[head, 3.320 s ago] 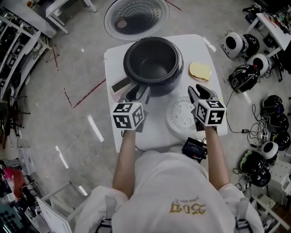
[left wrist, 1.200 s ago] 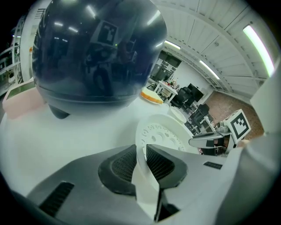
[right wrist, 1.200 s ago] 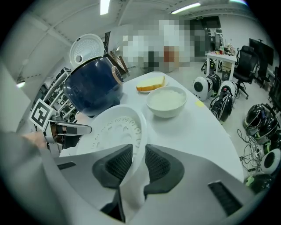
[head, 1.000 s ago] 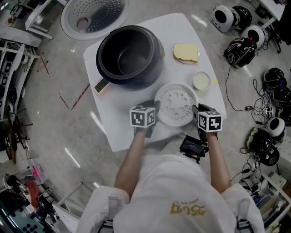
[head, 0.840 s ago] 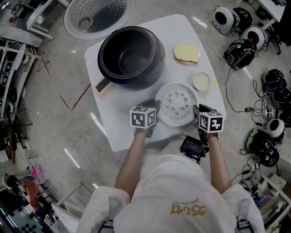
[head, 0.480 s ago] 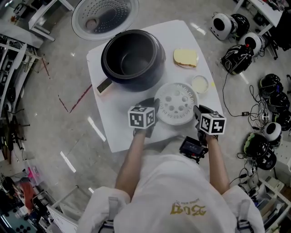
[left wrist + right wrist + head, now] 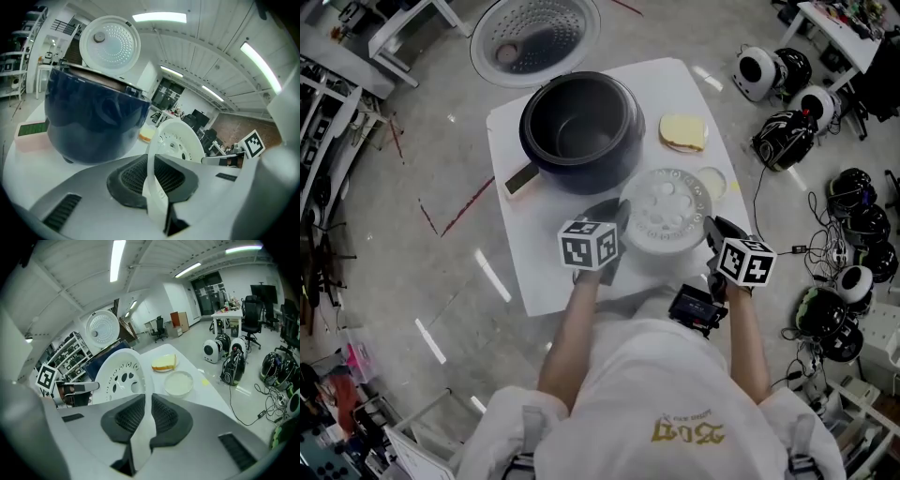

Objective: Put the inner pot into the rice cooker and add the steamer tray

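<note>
White table [image 7: 534,246], open rice cooker [image 7: 581,122] at far side, white steamer tray [image 7: 667,211] held just in front of it, left gripper [image 7: 614,214] and right gripper [image 7: 715,232] clamped on opposite rim edges, both jaws just closed narrow onto the rim.

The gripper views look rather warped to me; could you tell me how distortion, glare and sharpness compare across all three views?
Head view: mild fisheye, light streaks glaring on the glossy floor, otherwise sharp. Left gripper view: strong fisheye with dark corners, ceiling lights blown out, rice cooker dark and slightly soft. Right gripper view: same bending, steamer tray bright but its holes readable.
</note>
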{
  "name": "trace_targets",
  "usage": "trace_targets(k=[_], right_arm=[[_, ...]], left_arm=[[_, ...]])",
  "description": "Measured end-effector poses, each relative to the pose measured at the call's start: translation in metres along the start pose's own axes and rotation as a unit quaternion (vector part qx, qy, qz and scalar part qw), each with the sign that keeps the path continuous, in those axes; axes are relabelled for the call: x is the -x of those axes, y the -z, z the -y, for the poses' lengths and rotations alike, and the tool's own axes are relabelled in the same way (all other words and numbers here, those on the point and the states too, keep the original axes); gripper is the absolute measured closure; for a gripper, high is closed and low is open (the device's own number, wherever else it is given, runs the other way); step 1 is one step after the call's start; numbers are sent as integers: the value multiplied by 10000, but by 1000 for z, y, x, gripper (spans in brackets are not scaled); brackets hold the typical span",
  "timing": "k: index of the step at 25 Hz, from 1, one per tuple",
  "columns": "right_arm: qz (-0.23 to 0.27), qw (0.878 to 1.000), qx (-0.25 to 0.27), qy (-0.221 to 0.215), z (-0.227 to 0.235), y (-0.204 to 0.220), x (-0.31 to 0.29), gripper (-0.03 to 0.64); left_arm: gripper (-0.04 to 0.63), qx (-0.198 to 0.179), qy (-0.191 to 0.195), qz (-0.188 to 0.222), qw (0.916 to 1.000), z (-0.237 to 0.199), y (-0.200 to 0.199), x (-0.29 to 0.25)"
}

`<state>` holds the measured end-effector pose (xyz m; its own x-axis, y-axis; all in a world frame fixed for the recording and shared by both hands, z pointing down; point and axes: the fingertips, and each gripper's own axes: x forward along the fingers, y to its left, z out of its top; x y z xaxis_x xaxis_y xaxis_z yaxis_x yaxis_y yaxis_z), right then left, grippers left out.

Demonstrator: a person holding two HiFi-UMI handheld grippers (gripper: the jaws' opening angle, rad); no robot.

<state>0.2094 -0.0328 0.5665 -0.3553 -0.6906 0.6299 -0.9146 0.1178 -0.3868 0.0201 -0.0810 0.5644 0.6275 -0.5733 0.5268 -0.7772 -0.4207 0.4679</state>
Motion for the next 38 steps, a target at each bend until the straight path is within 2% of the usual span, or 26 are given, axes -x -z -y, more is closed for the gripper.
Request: trace_targets(k=[6, 13, 19, 28, 38], right_arm=[[427, 9990, -60, -76, -1, -29, 18, 565], [850, 9964, 42, 8, -11, -58, 34, 565], [1121, 9936, 86, -114, -29, -85, 44, 568], [1364, 9890, 338, -455, -63, -122, 49, 569], [1541, 9810, 924, -732, -106, -166, 34, 569]], left_arm=[[537, -133, 213, 402, 9989, 23, -34, 10], [538, -268, 380, 656, 9968, 37, -64, 24], [538, -291, 497, 863, 9946, 40, -89, 39], [538, -2, 566, 1238, 9907, 32, -120, 66], [538, 371, 361, 1735, 9835, 5, -150, 94]])
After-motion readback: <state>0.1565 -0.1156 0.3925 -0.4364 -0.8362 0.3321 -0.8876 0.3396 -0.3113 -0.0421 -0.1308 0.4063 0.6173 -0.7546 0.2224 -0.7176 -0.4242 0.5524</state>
